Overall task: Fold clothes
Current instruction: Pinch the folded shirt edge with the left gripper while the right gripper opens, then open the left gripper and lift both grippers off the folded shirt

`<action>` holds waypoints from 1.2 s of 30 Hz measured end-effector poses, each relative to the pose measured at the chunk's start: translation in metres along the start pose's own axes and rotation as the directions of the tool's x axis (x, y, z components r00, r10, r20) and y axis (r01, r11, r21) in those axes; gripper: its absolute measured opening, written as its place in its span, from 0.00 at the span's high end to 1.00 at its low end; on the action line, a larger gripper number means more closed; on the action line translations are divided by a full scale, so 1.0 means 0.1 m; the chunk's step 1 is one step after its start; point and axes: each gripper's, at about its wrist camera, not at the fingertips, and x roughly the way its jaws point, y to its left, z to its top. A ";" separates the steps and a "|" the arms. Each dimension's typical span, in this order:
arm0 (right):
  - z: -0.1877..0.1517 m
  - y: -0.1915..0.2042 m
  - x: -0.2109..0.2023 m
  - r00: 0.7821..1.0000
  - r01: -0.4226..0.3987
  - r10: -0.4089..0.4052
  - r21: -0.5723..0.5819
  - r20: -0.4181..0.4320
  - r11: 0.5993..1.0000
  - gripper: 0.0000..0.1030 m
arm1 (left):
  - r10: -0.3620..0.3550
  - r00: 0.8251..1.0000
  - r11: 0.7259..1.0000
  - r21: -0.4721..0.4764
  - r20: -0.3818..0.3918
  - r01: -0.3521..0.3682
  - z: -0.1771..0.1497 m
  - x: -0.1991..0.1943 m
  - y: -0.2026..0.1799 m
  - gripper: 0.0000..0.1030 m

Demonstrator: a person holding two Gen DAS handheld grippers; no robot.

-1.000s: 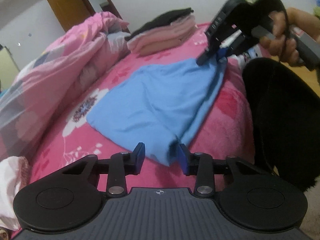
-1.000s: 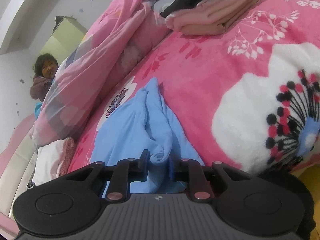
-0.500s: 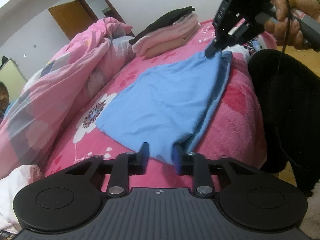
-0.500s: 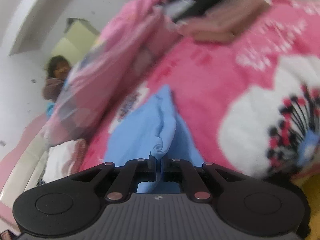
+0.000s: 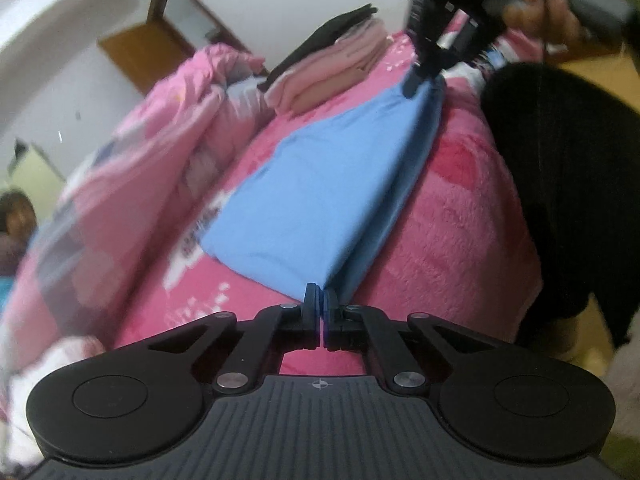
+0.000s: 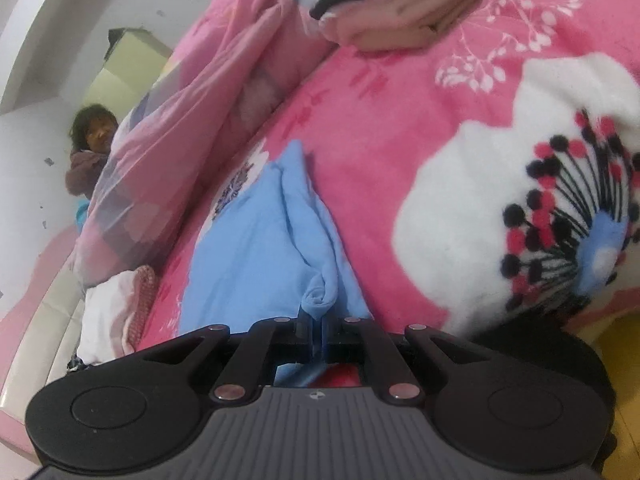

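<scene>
A light blue garment [image 5: 320,184] lies on the pink floral blanket [image 5: 448,248] of a bed. My left gripper [image 5: 319,294] is shut on its near corner. My right gripper [image 6: 318,320] is shut on a bunched corner of the same blue garment [image 6: 260,256]; in the left wrist view the right gripper [image 5: 412,88] pinches the far corner, held by a hand. The near edge of the cloth is stretched taut between the two grippers and lifted a little off the blanket.
A stack of folded pink and black clothes [image 5: 332,68] sits at the far end of the bed. A crumpled pink quilt [image 5: 132,176] runs along the left. White and pink cloth [image 6: 112,312] lies at the near left. A person [image 6: 92,148] sits beyond the quilt. A dark-clothed body [image 5: 560,184] is on the right.
My left gripper closed on the near corner of the blue garment. My right gripper closed on the far corner. Both raised the edge and pulled it taut.
</scene>
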 end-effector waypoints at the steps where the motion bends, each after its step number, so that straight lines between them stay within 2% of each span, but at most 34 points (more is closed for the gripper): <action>1: 0.00 0.04 -0.02 1.000 -0.001 0.001 -0.021 0.008 1.000 0.97 | 0.011 1.000 1.000 0.018 0.008 -0.011 -0.01 -0.01 -0.02 1.00; 6: -0.04 0.05 0.05 0.997 0.070 -0.072 -0.118 -0.017 0.991 0.98 | -0.009 1.000 0.999 0.035 -0.004 0.009 -0.04 0.04 -0.04 1.00; 10: -0.03 0.05 -0.01 0.997 0.073 -0.075 -0.146 -0.009 0.987 0.94 | -0.021 1.000 0.999 0.026 -0.007 0.021 -0.06 0.06 -0.04 1.00; 12: -0.01 -0.01 -0.07 0.998 0.056 -0.057 -0.117 -0.006 0.992 0.91 | -0.025 1.000 0.999 0.023 -0.006 0.025 -0.06 0.07 -0.04 1.00; 14: 0.01 -0.05 -0.17 0.998 0.059 -0.058 -0.088 0.012 0.994 0.89 | -0.026 1.000 0.999 0.019 -0.004 0.026 -0.07 0.06 -0.03 1.00; 18: 0.08 -0.02 -0.40 0.981 0.171 -0.161 -0.093 0.109 0.981 0.86 | -0.031 1.000 1.000 0.007 -0.003 0.031 -0.09 0.06 -0.04 1.00; 21: 0.08 0.17 -0.48 0.984 0.134 -0.114 -0.145 0.140 0.980 0.86 | -0.052 0.999 0.999 -0.013 -0.011 0.052 -0.10 0.06 -0.03 1.00; 23: 0.04 0.39 -0.41 0.989 0.103 -0.075 -0.239 0.124 0.966 0.86 | -0.073 0.997 0.996 -0.045 -0.032 0.072 -0.12 0.05 -0.03 0.99; 26: -0.09 0.66 -0.17 0.996 0.078 -0.060 -0.376 0.061 0.923 0.86 | -0.092 0.994 0.991 -0.099 -0.065 0.085 -0.17 0.03 -0.01 0.99; 28: -0.17 0.70 0.00 0.991 0.128 -0.128 -0.424 0.028 0.897 0.86 | -0.099 0.992 0.987 -0.133 -0.073 0.089 -0.22 -0.03 0.04 0.97; 30: -0.24 0.71 0.11 0.974 0.210 -0.223 -0.469 0.028 0.858 0.86 | -0.131 0.988 0.971 -0.213 -0.087 0.110 -0.30 -0.08 0.14 0.96; 32: -0.29 0.90 0.08 0.984 0.174 -0.173 -0.529 0.052 0.831 0.86 | -0.173 0.980 0.940 -0.312 -0.096 0.136 -0.39 -0.12 0.29 0.95; 35: -0.37 1.20 0.04 0.994 0.111 -0.079 -0.618 0.080 0.778 0.86 | -0.222 0.971 0.865 -0.476 -0.086 0.155 -0.50 -0.13 0.57 0.95; 36: -0.40 1.30 0.08 0.997 0.080 -0.054 -0.645 0.060 0.760 0.86 | -0.226 0.971 0.839 -0.523 -0.081 0.152 -0.53 -0.12 0.66 0.95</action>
